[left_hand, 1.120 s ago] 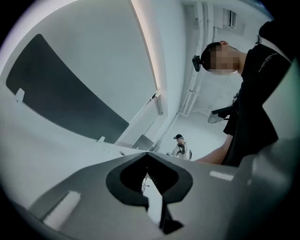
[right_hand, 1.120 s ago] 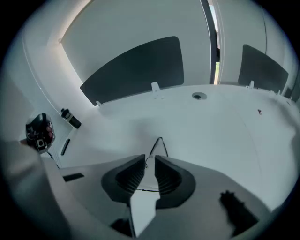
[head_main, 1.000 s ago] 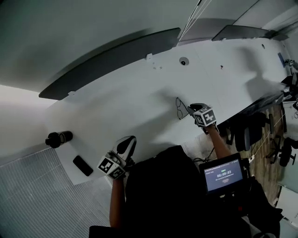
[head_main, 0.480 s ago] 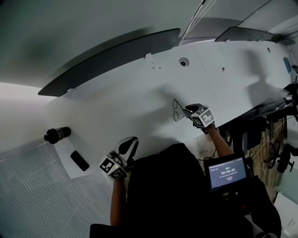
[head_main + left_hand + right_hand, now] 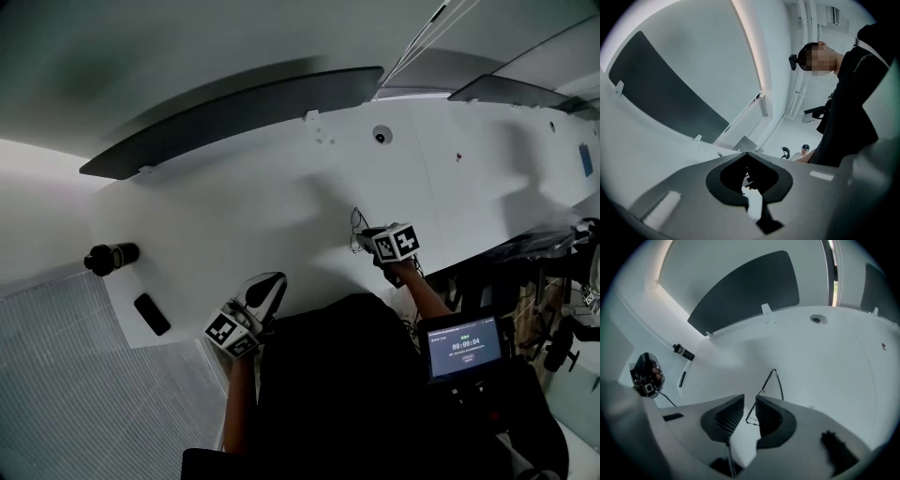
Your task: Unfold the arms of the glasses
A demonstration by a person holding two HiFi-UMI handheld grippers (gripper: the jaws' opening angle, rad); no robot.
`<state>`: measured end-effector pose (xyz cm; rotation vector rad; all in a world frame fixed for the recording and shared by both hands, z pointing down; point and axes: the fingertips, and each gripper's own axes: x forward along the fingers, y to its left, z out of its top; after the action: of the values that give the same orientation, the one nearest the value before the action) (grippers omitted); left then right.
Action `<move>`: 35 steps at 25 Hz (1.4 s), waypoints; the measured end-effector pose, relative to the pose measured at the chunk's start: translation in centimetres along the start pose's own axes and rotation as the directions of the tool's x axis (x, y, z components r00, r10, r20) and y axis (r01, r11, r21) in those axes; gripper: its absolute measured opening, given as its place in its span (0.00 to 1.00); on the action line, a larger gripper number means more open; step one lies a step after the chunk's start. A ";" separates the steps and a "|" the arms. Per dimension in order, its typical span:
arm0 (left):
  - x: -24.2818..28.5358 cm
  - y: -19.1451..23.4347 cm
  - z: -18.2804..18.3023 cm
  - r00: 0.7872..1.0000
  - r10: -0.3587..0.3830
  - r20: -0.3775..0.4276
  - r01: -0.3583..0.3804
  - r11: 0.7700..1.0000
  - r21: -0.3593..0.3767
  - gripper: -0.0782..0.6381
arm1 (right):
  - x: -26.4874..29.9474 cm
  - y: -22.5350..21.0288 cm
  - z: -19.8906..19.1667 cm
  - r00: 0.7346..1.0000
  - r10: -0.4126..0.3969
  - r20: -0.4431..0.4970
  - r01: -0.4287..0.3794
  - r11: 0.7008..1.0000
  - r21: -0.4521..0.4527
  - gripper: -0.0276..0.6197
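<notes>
At the surface's [image 5: 234,206] left edge lies a dark cylinder [image 5: 112,256], and a flat black slab [image 5: 152,314] sits near the near-left corner. Both are well apart from the work. The left gripper [image 5: 266,289] hangs over the near edge left of the middle, its jaws pressed together with nothing between them. From there to the far edge the surface is bare. Only a dark panel [image 5: 234,117] standing along that far edge and a small round fitting [image 5: 380,136] near it break the room. The glasses [image 5: 772,385] rest close to the near edge, right of the middle. The right gripper [image 5: 749,399] tilts down onto them, jaws slightly spread. The thin frame runs into the gap close against one pad, with a clear slit beside the other. A lit screen [image 5: 464,345] sits off the near edge at the right.
</notes>
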<state>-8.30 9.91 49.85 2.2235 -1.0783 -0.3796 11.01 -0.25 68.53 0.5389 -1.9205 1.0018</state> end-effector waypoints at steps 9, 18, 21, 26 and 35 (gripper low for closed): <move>-0.5 0.6 -0.9 1.000 0.007 -0.024 -0.007 1.000 0.005 0.10 | 1.2 -0.3 -1.3 0.999 0.014 -0.051 -0.013 1.000 0.012 0.10; 0.0 0.7 -0.9 1.000 -0.001 -0.019 0.001 1.000 -0.008 0.10 | 1.2 -0.3 -1.4 0.999 0.025 -0.036 -0.024 0.999 0.029 0.06; 0.1 0.9 -1.4 1.000 0.001 -0.029 -0.001 1.000 -0.006 0.10 | 1.1 0.0 -1.6 0.999 0.039 -0.037 -0.038 0.999 0.026 0.05; 0.3 1.4 -2.3 0.999 0.006 -0.049 -0.007 1.000 -0.026 0.10 | 0.1 1.0 -1.1 0.997 0.078 -0.005 -0.078 0.997 0.026 0.05; 2.5 3.5 -7.9 0.982 -0.013 -0.190 -0.034 0.970 -0.240 0.10 | -0.7 1.5 -1.4 0.998 0.050 -0.040 -0.054 0.995 -0.084 0.05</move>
<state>-4.87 9.58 58.15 1.9916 -0.8916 -0.2719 11.05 1.70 67.64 0.4205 -1.9428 0.9516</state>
